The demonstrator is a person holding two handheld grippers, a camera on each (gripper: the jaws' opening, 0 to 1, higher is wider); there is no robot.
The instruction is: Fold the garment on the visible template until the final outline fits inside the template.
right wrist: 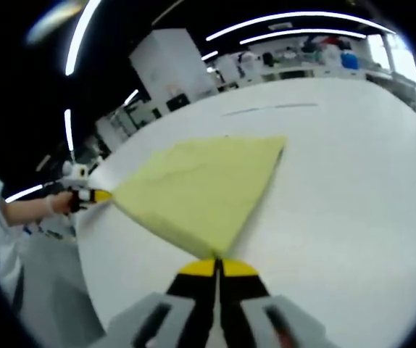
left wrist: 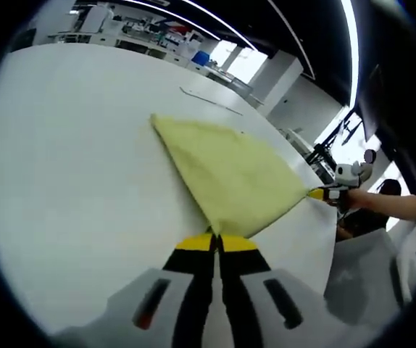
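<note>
A pale yellow garment lies stretched flat over the white table, pulled taut between both grippers. My left gripper is shut on its near corner, yellow tips pressed together. In the left gripper view the right gripper pinches the garment's far right corner. In the right gripper view the same garment spreads ahead, my right gripper is shut on its near corner, and the left gripper holds the far left corner. A thin template line shows on the table beyond the garment.
A person's hand and sleeve hold the left gripper at the table's edge. Benches with lab equipment stand behind the table. The table edge drops off to the right of the garment.
</note>
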